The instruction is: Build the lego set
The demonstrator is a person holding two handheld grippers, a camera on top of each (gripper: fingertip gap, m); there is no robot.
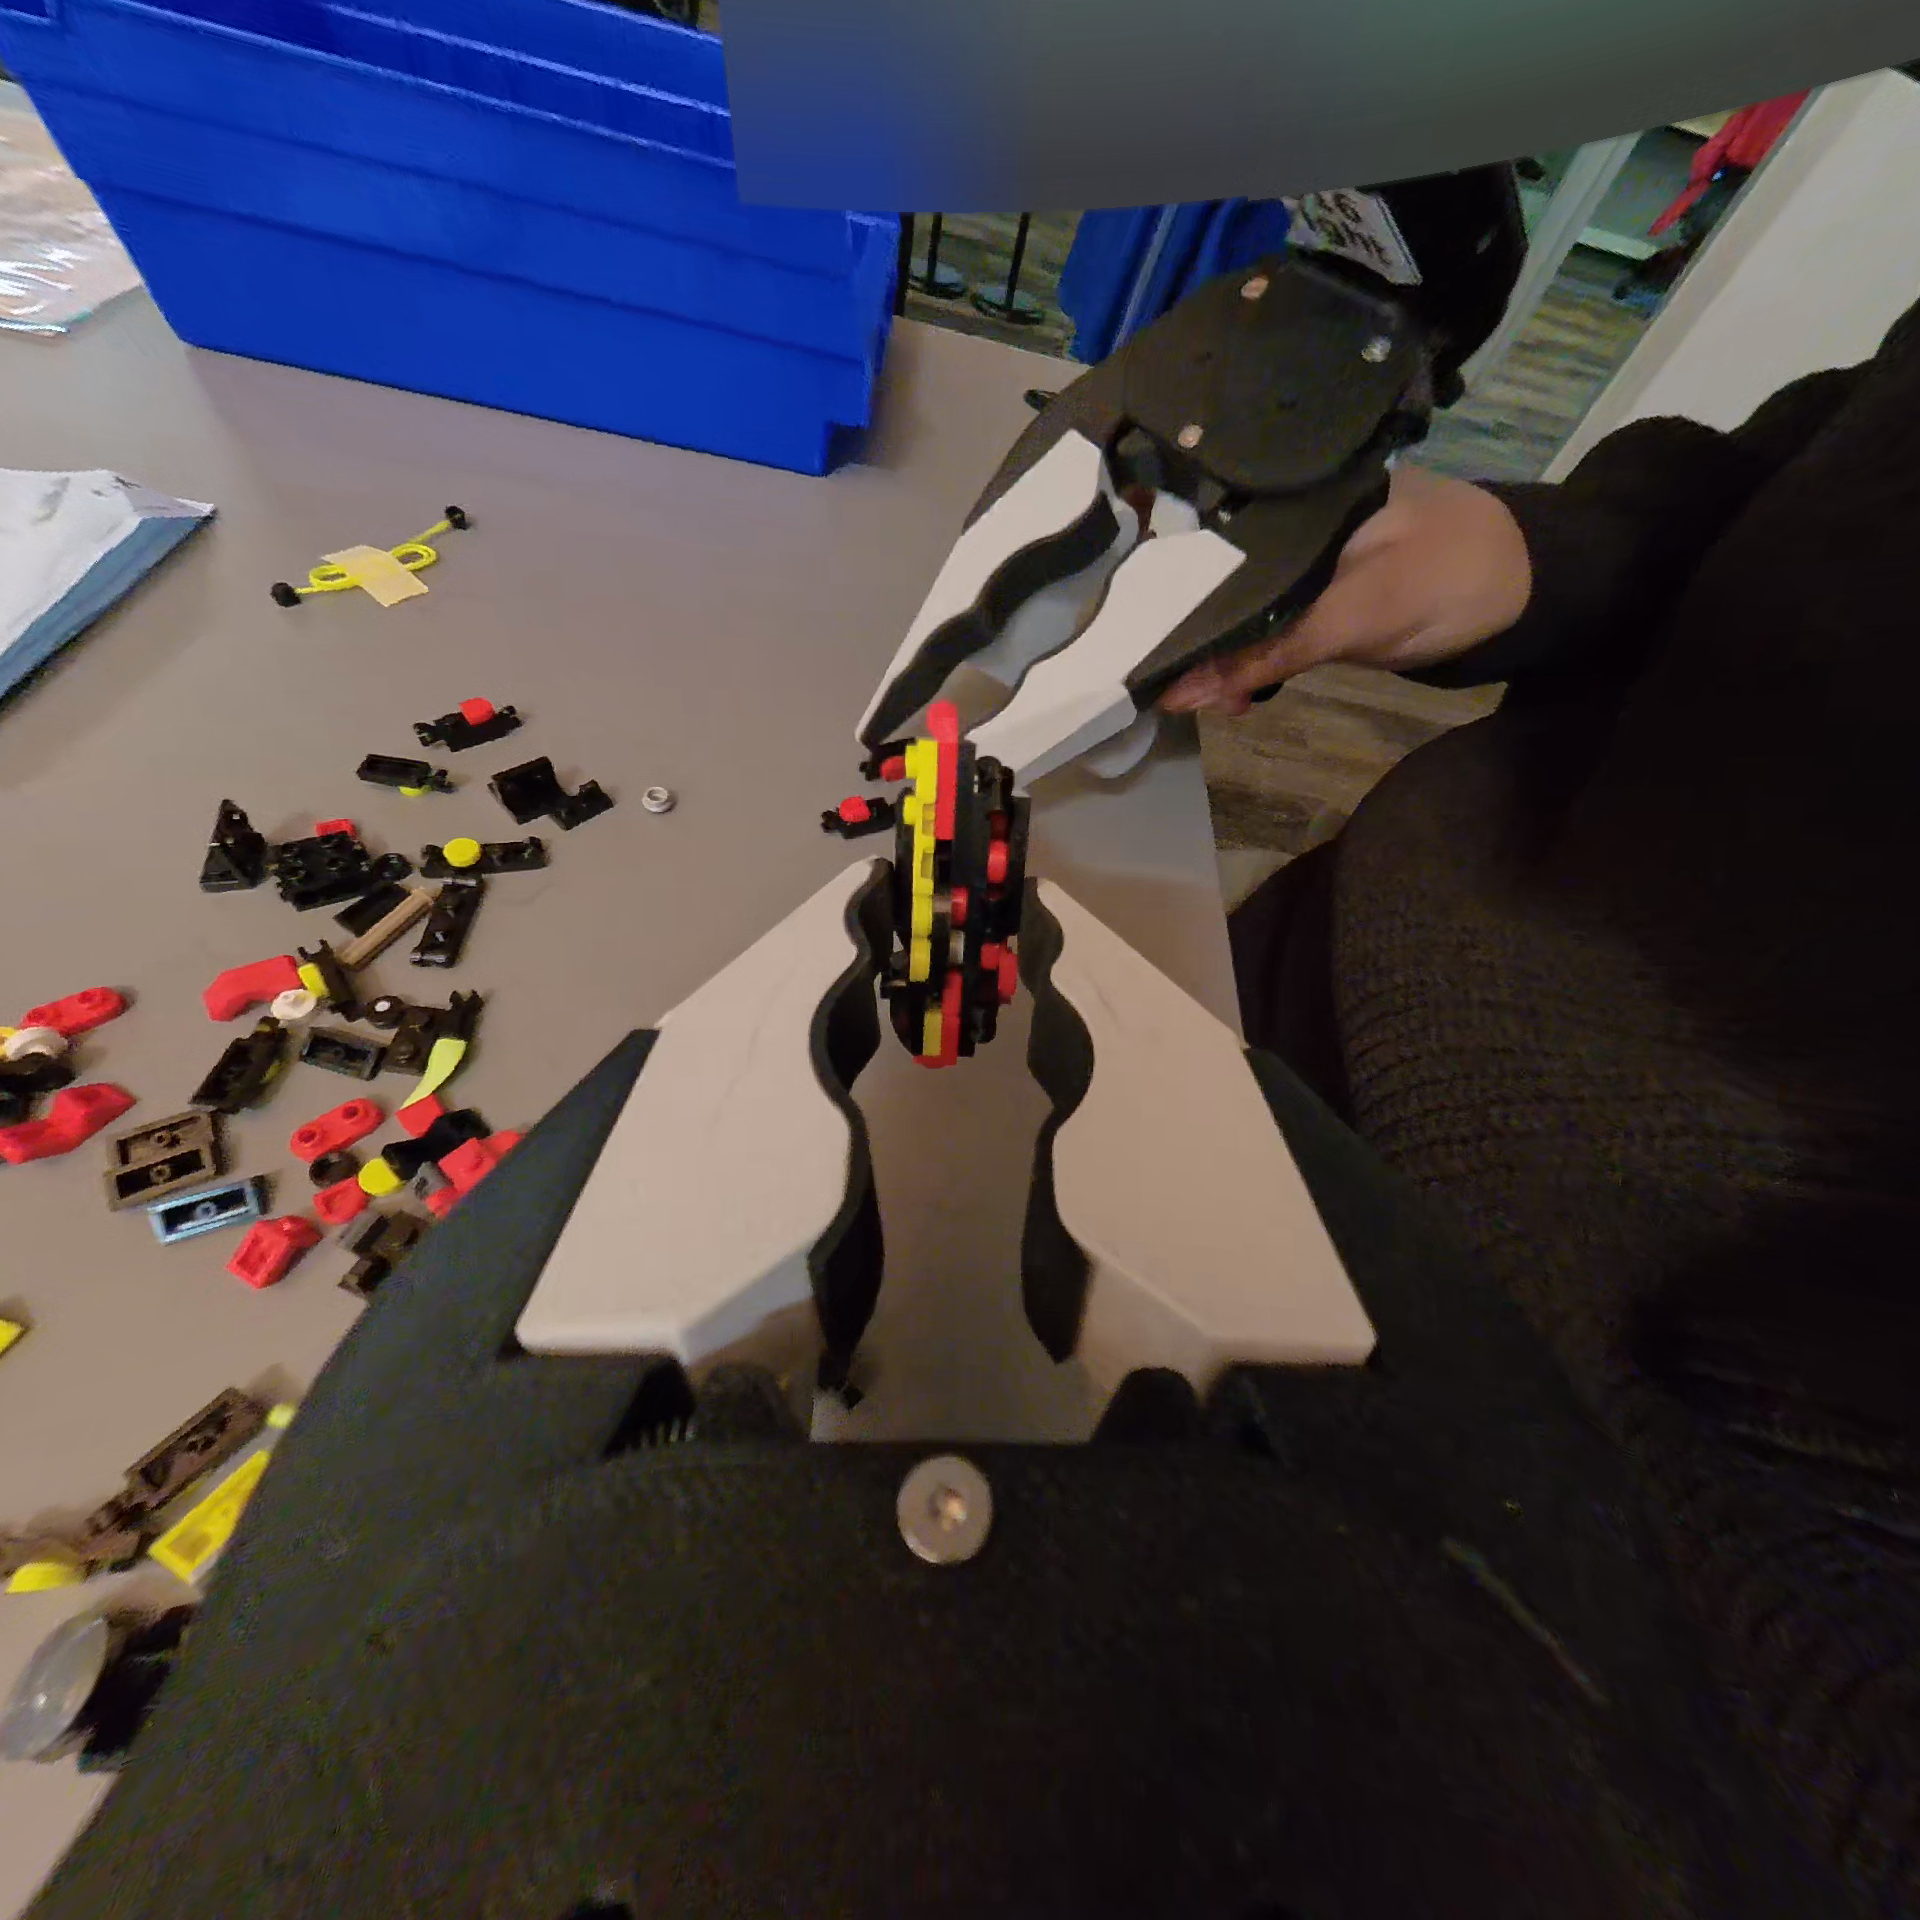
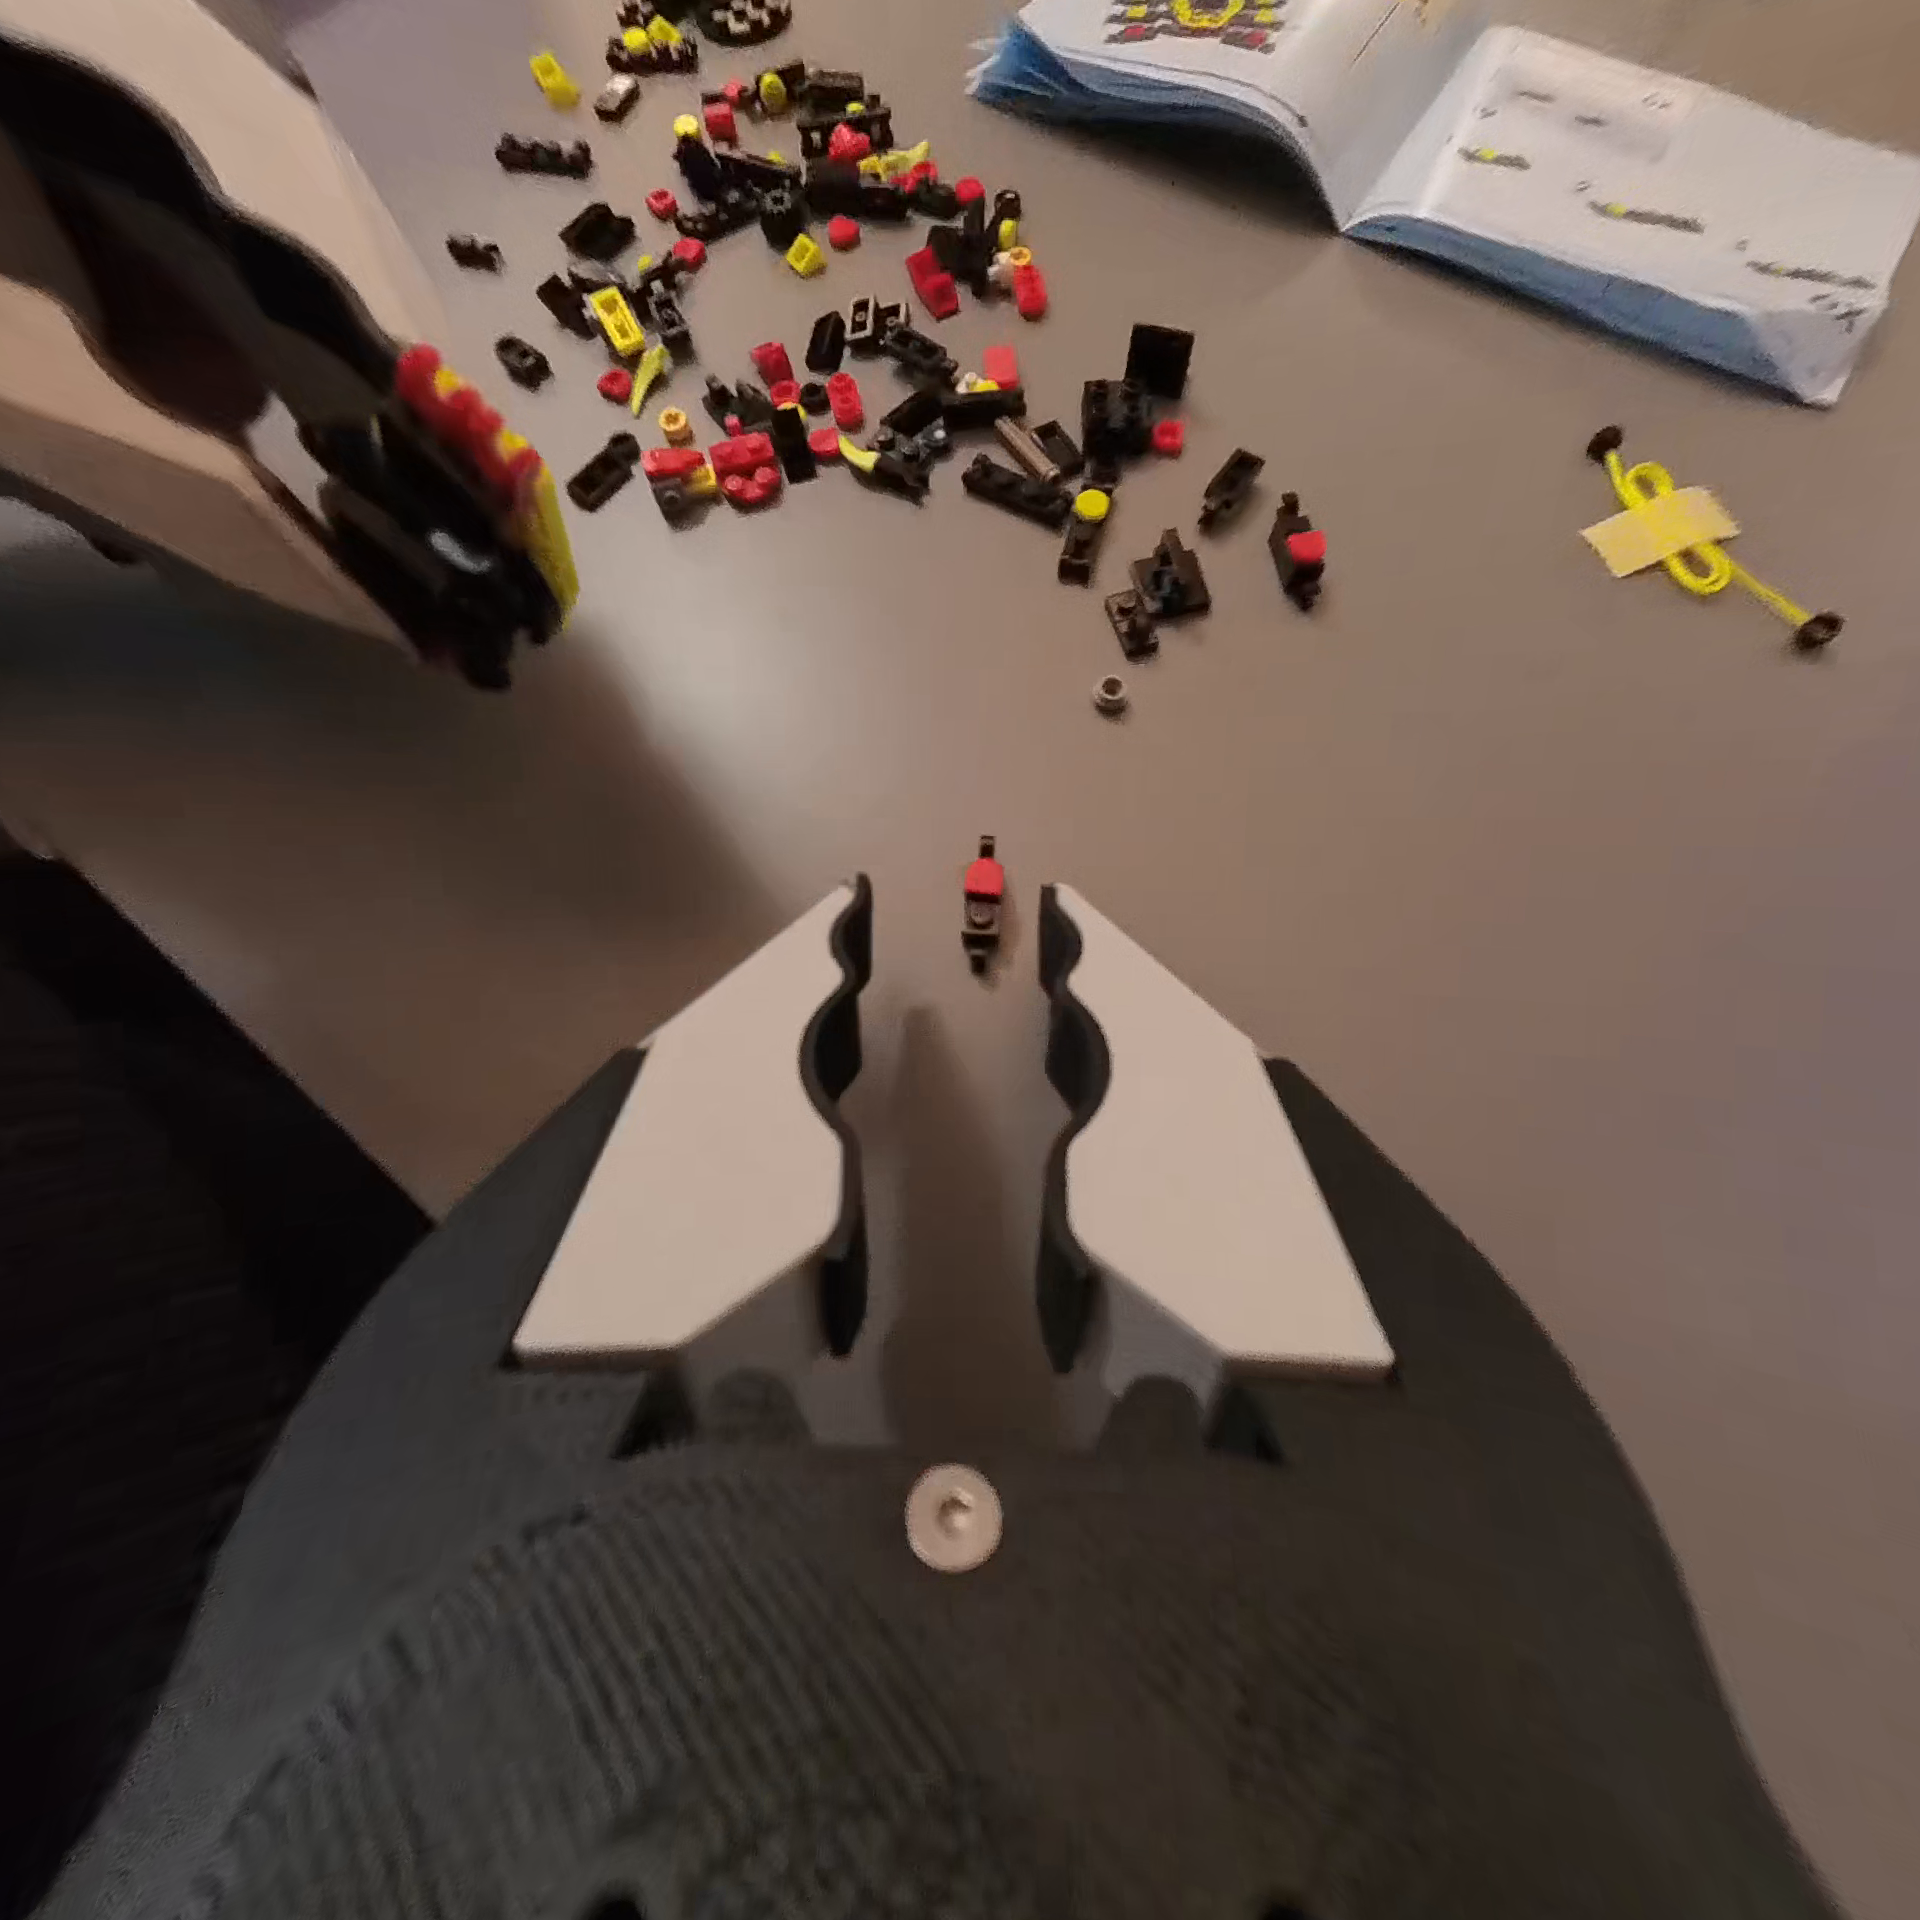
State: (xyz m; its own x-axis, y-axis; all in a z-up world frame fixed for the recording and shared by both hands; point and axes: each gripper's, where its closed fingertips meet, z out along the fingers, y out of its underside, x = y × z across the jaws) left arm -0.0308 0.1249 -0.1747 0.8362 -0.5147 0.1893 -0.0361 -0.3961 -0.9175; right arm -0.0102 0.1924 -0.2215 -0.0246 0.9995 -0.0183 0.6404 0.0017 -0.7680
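Observation:
My left gripper [image 1: 951,894] is shut on a flat brick assembly [image 1: 951,904] of black, red and yellow plates and holds it on edge above the grey table [image 1: 675,582]. The assembly also shows in the right wrist view [image 2: 468,520], at the upper left. My right gripper [image 2: 951,904] is open, low over the table. A small black piece with a red stud [image 2: 982,904] lies on the table between its fingertips, and neither pad touches it. In the left wrist view the right gripper's fingers [image 1: 997,520] reach down just beyond the assembly's top.
Many loose black, red and yellow bricks [image 2: 831,312] lie spread across the table [image 1: 312,987]. An open booklet [image 2: 1558,177] lies at the far right. A yellow cord with tape [image 2: 1673,540] and a small grey ring [image 2: 1112,694] lie apart. Blue bins [image 1: 468,208] stand at the back. Tip to tip, the grippers are about 9 centimeters apart.

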